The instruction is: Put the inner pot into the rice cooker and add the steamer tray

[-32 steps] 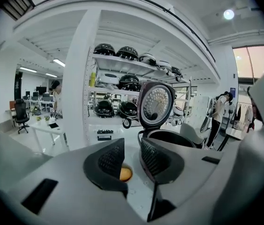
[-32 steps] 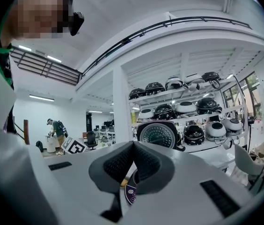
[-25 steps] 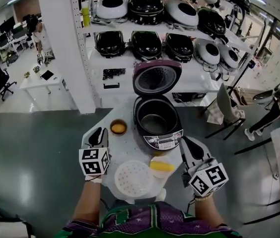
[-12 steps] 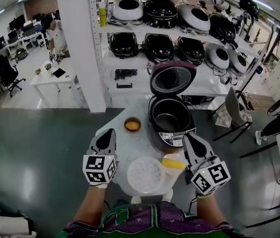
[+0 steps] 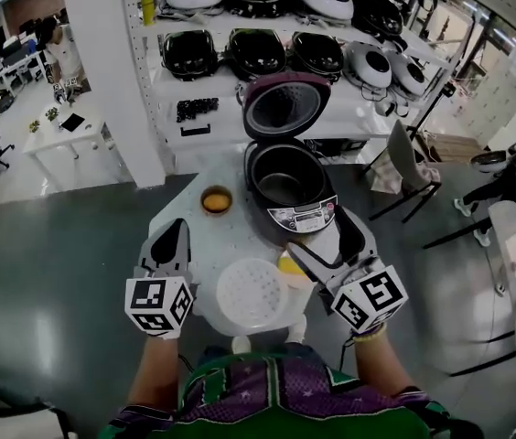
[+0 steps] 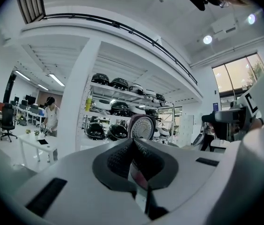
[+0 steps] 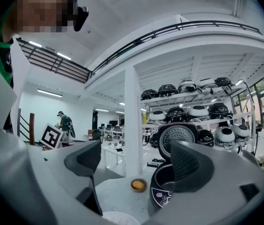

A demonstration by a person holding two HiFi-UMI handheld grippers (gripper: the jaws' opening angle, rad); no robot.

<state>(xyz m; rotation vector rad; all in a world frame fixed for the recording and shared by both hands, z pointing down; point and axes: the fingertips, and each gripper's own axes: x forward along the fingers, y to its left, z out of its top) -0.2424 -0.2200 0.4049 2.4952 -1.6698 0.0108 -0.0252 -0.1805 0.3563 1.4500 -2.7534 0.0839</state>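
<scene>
One small white table (image 5: 240, 234) held everything, left gripper (image 5: 175, 234) was pressed together on nothing, right gripper (image 5: 324, 243) was opening wide, empty, steamer tray (image 5: 251, 293) lay at six o'clock from the open rice cooker (image 5: 302, 218), pot (image 5: 281, 187) sat inside.

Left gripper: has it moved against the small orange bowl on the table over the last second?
Yes. The left gripper has drawn back toward the person: its tips were beside the orange bowl, now they sit short of it.

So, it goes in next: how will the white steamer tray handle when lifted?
The steamer tray looks like thin perforated plastic, so probably light and slightly flexible. Wide and shallow, it may tilt if gripped at one rim.
</scene>
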